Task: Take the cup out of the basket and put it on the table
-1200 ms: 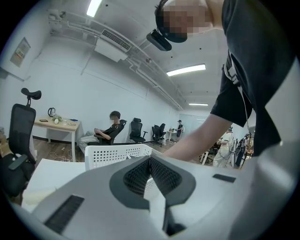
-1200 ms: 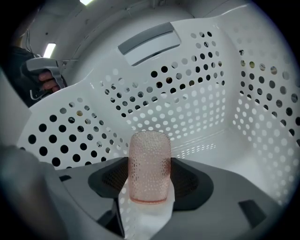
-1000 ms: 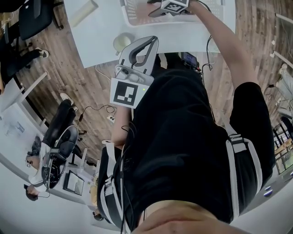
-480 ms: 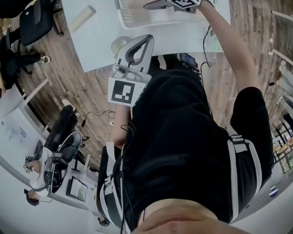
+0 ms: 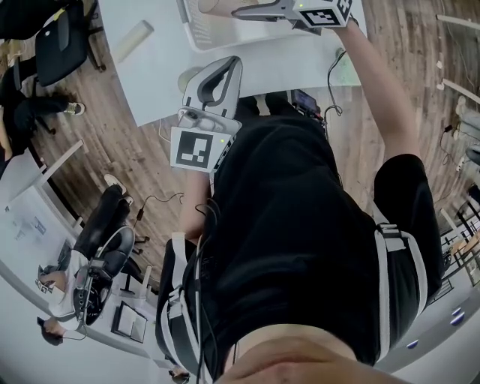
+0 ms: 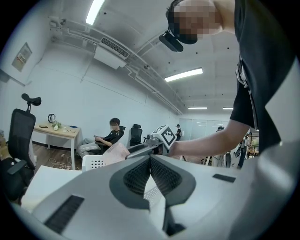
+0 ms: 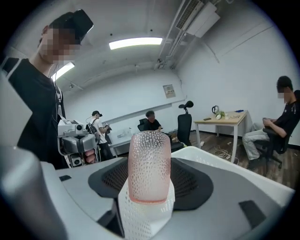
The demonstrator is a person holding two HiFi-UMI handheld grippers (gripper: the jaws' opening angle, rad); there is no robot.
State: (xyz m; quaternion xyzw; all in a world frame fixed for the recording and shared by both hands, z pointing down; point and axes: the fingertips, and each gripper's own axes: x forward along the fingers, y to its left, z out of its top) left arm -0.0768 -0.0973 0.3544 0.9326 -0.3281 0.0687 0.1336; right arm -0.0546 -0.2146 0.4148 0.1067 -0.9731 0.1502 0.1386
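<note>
Now the right claw [image 5: 247,10] grips the pink cup [image 7: 149,164] tight just above the white basket [image 5: 196,26], so carry it slowly sideways, kept upright, to a bare bit of desk [image 5: 157,67], while the left claw [image 6: 150,163] is closed with nothing in it.

Right claw [image 5: 238,10] with cup [image 7: 149,164] shifted rightward over basket [image 5: 201,31]; cup now visible

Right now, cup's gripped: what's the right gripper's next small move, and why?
Probably carry the right gripper left, off the basket, toward bare table, before lowering. Its fingers are shut on the cup, which appears to hang over the basket, so lowering here would likely put it back in.
</note>
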